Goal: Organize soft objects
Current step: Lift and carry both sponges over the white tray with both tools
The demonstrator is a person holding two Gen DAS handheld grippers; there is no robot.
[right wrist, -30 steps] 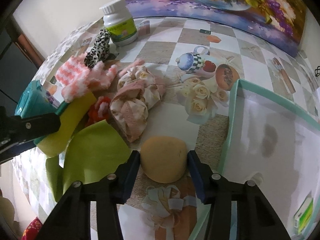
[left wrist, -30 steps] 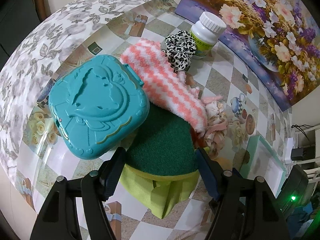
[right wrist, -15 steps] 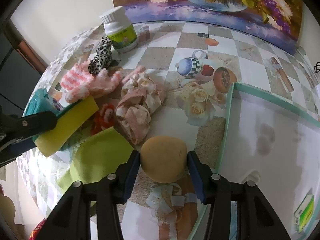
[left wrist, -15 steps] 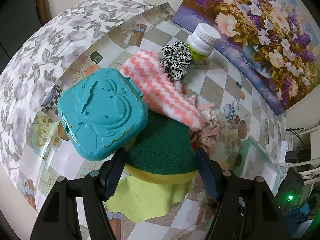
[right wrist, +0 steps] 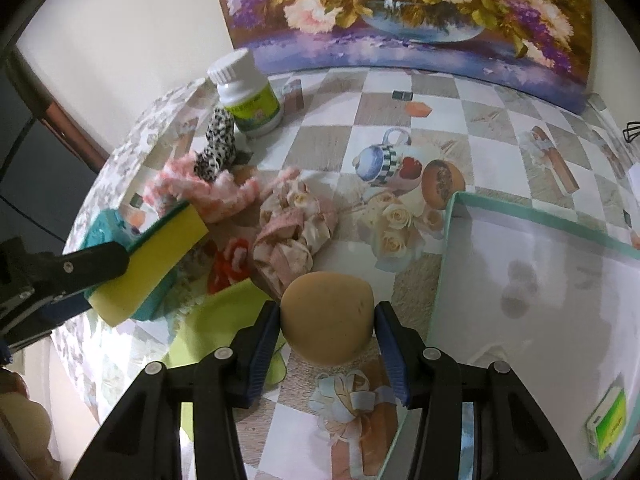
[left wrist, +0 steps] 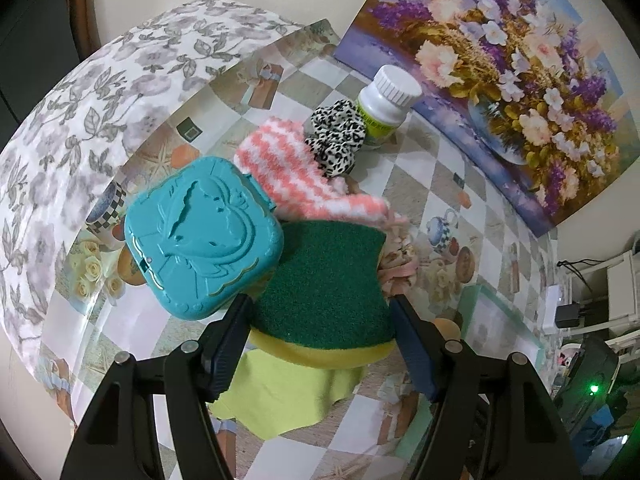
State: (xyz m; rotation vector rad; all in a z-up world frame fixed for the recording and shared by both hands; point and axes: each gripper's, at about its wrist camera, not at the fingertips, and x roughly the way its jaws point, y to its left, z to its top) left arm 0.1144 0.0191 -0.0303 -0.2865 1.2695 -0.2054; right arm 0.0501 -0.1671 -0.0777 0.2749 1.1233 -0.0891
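Note:
My left gripper (left wrist: 320,322) is shut on a green-and-yellow scouring sponge (left wrist: 324,280) and holds it above the table; the sponge also shows in the right wrist view (right wrist: 156,256). My right gripper (right wrist: 327,322) is shut on a round tan sponge (right wrist: 327,318), lifted beside the white tray (right wrist: 540,280). On the table lie a lime-green cloth (left wrist: 288,392), a pink-and-white striped fuzzy sock (left wrist: 288,168), a leopard-print scrunchie (left wrist: 336,136), a pink floral scrunchie (right wrist: 296,228) and a red-and-white soft item (right wrist: 228,260).
A teal plastic case (left wrist: 200,236) lies left of the held sponge. A white pill bottle (right wrist: 248,96) stands at the back by a flower painting (right wrist: 420,12). A small green box (right wrist: 608,424) lies in the tray. The table's left edge is close.
Both grippers have risen with their sponges. The green-and-yellow sponge has come up off the lime cloth, and the tan sponge has lifted off the table.

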